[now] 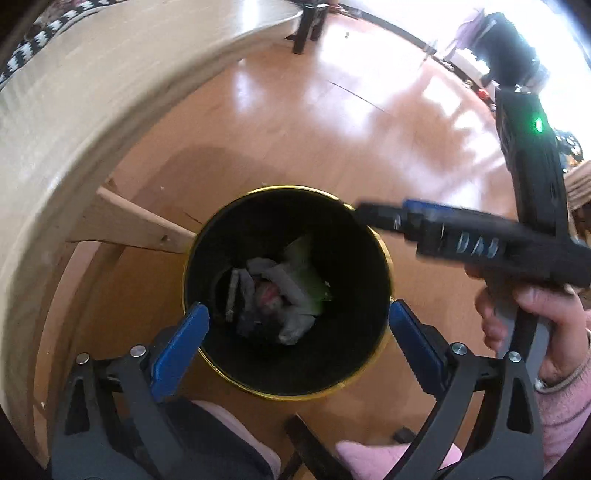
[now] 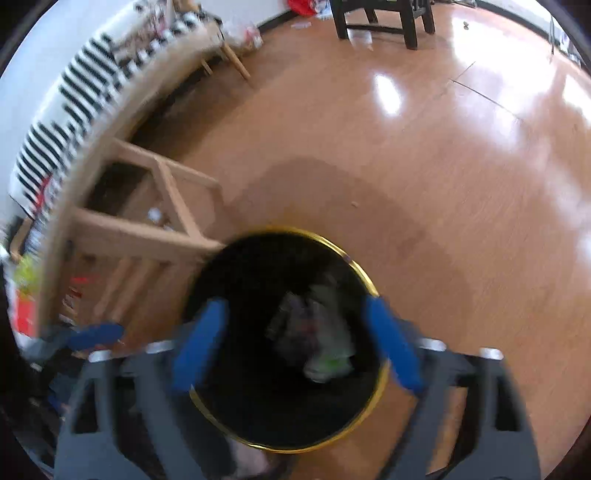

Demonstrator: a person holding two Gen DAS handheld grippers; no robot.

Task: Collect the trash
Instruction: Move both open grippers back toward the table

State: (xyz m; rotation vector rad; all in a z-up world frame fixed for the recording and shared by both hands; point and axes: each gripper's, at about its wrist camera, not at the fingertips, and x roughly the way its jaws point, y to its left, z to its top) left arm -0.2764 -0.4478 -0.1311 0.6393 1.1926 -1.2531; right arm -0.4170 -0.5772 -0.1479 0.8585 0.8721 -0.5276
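Note:
A black trash bin with a gold rim stands on the wooden floor, straight below both grippers. Crumpled grey, green and pink trash lies at its bottom. My left gripper hangs over the bin's mouth, its blue pads wide open with nothing between them. The right gripper, held by a hand, reaches over the rim from the right. In the right wrist view the bin rim and trash are blurred. My right gripper is open and empty there. The left gripper's blue pad shows at the left.
A light wooden table with a leg brace stands close left of the bin. Pink slippers are just before it. A dark chair stands far off across the shiny floor. A striped cloth covers the table.

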